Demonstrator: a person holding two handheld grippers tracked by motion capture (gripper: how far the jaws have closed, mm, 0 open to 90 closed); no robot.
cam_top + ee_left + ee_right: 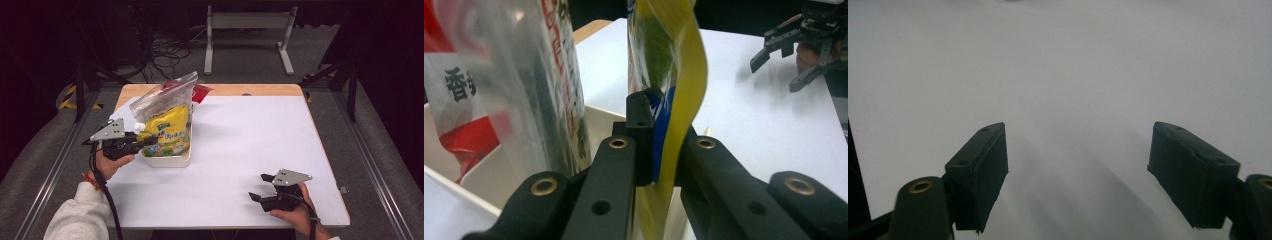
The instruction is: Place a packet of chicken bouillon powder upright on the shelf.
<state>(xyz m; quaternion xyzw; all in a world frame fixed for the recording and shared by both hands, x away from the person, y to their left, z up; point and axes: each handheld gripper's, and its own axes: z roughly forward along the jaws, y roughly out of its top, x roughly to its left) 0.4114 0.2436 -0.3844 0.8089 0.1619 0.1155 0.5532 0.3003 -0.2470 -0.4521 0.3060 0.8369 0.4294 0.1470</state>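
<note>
While the left gripper pinches the edge of the yellow pouch, its jaws closed on the blue-and-yellow seam as the left gripper view shows, the pouch stands upright in the white bin at about nine o'clock on the white table, just beside a clear packet with red print that leans toward twelve o'clock in the same bin. The step in hand looks like either seating the pouch in the bin or lifting it out; I cannot tell which from a single moment. Over at five o'clock the right gripper rests low by the table's near edge, well apart from the bin, its jaws spread wide with nothing between them. Next, the left hand would need a steady vertical move so the soft pouch neither folds nor drags the clear packet, and the bin may want bracing from the idle right gripper
</note>
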